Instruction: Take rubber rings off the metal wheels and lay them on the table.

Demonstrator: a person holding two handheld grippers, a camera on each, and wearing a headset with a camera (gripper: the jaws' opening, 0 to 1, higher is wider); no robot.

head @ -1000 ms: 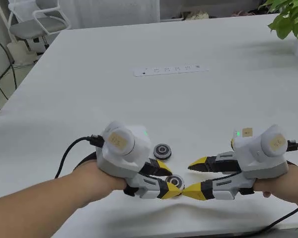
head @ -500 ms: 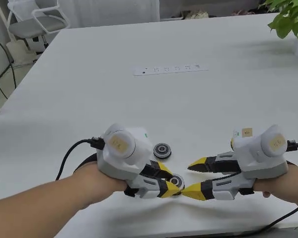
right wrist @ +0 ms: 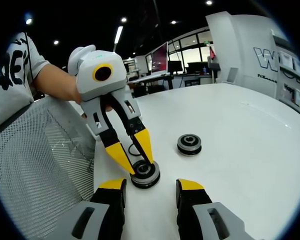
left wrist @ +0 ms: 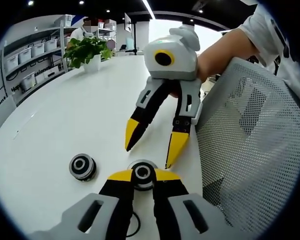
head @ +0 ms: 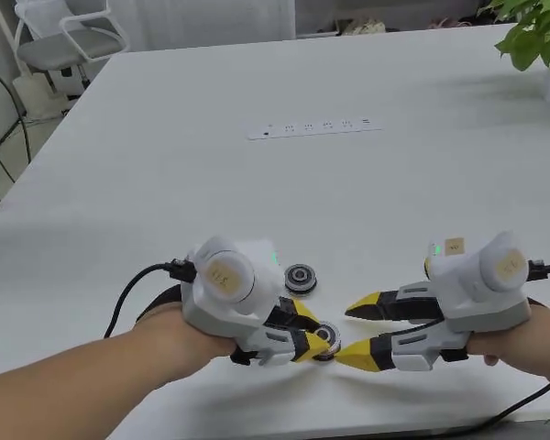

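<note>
White worktop (head: 257, 202), seen from its front edge. The left hand-held gripper (head: 312, 341) has its yellow-tipped jaws closed against the near wheel (left wrist: 142, 172), which rests flat on the worktop close to that edge. The right hand-held gripper (right wrist: 151, 185) faces it with jaws apart, gripping nothing, its tips just beside the near wheel. The far wheel (head: 300, 275), metal-centred with a dark outer ring (right wrist: 180, 145), lies flat just beyond the left hand-held gripper, touching neither. A black cable (head: 133, 284) trails from the left hand-held gripper. A power strip (head: 313, 128) lies mid-worktop. A plant (head: 536, 37) stands at the far right and a chair (head: 69, 41) beyond the far left corner. A grey mesh chair back (left wrist: 250, 140) stands at the front edge.
</note>
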